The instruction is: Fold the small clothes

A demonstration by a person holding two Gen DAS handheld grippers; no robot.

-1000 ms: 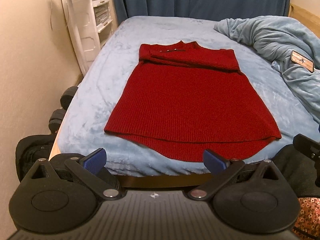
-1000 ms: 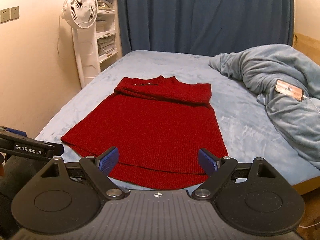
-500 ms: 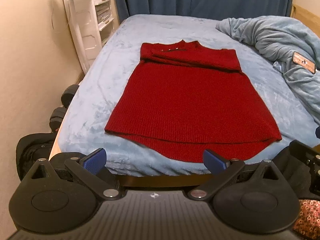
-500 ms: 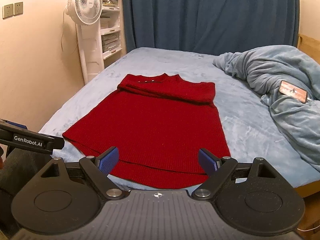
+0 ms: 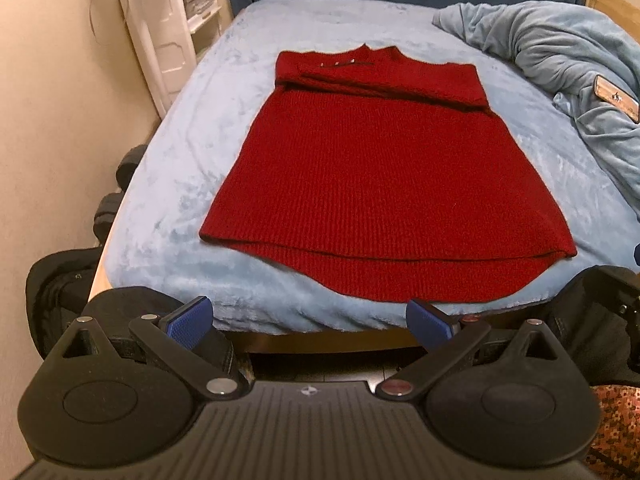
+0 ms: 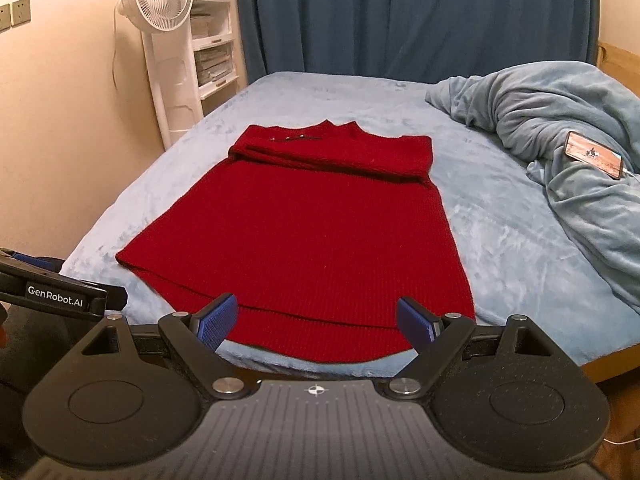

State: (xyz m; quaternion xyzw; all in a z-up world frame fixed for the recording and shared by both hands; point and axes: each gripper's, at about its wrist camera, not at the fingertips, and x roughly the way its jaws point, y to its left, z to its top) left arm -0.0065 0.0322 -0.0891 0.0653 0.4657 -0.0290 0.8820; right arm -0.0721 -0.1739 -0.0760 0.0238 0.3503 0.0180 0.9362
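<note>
On the near half of the bed [image 6: 500, 240] lies the red knit garment [image 6: 304, 240], spread flat with its curved hem at the near edge, so both lower corners are easy to reach. Its far part, by the neck, is already turned over the body, probably a first fold. The left gripper [image 5: 308, 316] and the right gripper [image 6: 316, 318] hover just before the hem, fingers released and wide apart, holding nothing. A phone [image 6: 594, 155] rests on the crumpled blanket [image 6: 560, 112] at the right, well apart from the garment.
</note>
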